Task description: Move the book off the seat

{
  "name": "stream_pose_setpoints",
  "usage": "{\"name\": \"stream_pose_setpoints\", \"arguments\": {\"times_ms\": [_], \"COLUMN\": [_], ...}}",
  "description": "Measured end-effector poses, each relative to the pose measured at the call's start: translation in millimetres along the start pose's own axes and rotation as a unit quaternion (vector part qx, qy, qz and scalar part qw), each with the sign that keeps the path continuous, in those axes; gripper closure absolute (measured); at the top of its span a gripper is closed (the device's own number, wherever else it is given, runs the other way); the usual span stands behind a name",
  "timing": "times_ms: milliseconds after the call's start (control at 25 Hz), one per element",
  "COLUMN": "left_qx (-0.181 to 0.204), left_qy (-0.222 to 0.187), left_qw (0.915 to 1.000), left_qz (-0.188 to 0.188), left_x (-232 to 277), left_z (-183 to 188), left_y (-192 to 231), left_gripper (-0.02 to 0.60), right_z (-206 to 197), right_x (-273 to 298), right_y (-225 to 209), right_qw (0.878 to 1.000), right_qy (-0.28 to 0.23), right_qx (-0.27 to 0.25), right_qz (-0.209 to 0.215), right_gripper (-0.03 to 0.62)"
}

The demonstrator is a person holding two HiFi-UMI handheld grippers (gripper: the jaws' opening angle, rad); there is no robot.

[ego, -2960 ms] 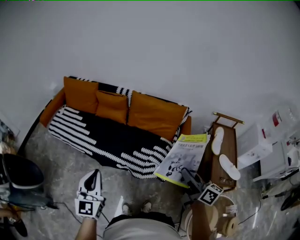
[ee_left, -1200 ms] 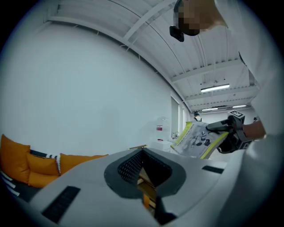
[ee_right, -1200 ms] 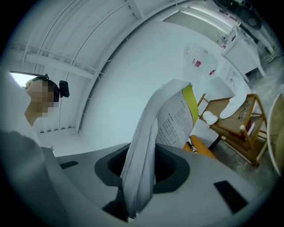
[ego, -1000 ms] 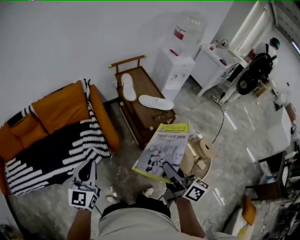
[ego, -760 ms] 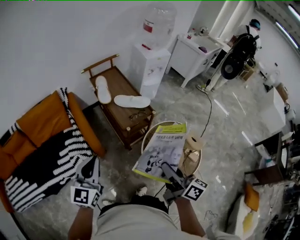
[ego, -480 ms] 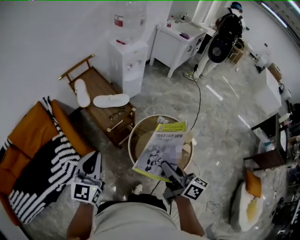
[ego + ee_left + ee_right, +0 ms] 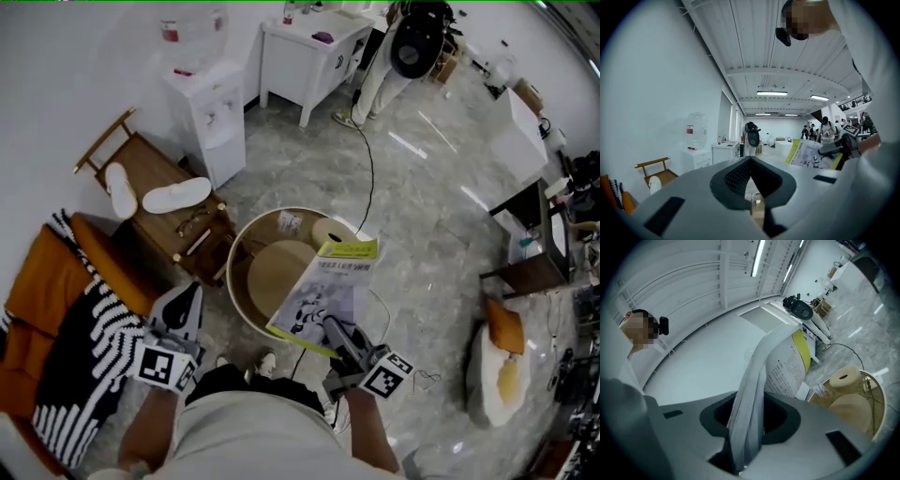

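clamping book (image 7: pixel 323 292) edge: right hand-held gripper (image 7: pixel 335 330) | left hand-held gripper (image 7: pixel 187 302) closed | bare floor (image 7: pixel 427 220) ahead

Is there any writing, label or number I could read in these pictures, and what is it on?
Nothing can be read.
Book: printed cover lines, too blurred to read.
Water bottle: red label, too small to read.
Marker cubes: black square patterns, no words.
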State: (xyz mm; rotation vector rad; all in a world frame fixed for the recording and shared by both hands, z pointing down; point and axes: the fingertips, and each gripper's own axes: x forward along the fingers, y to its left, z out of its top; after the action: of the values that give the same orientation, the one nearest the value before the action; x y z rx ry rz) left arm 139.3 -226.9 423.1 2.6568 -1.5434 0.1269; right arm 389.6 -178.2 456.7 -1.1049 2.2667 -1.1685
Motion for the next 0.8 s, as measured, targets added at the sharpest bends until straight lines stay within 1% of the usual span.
{"name": "stream_pose_setpoints", "arguments": {"times_ms": [120,280,400,480,600,800], "left_qx": [-0.008,-0.027,-0.024,-0.022,-0.025,-0.041], "left_qy": [0.008,0.008,-0.002,-0.006,-0.002,0.025], "left_qw": [0.9997,0.9977,0.9956,0.9941,0.9917,0.9868], "left_qz": [-0.024,-0.062,-0.091,-0.106,-0.126,-0.155], "left_x": [18,40,52,59,67,74], "left_z": [-8,-17,-10,-9,-17,-44], "left_y": [5,4,6,11,14,17], "left_gripper": [0.565,0.565,0.565,0.565,0.565,0.565], "right_z": [-2,-9,-12,-14,-18,-37], "right_x": [0,-7,-11,-9,-3,10], "right_y": [-7,-8,-4,0,3,-2], "right_qw": [1.000,0.998,0.996,0.995,0.994,0.993], "right_qy": [-0.013,-0.030,-0.042,-0.045,-0.051,-0.047], "right_qx": [0.003,0.010,0.013,0.008,-0.005,0.003], "right_qz": [-0.021,-0.054,-0.079,-0.088,-0.097,-0.110], "right_gripper": [0.467,0.467,0.467,0.467,0.467,0.467]}}
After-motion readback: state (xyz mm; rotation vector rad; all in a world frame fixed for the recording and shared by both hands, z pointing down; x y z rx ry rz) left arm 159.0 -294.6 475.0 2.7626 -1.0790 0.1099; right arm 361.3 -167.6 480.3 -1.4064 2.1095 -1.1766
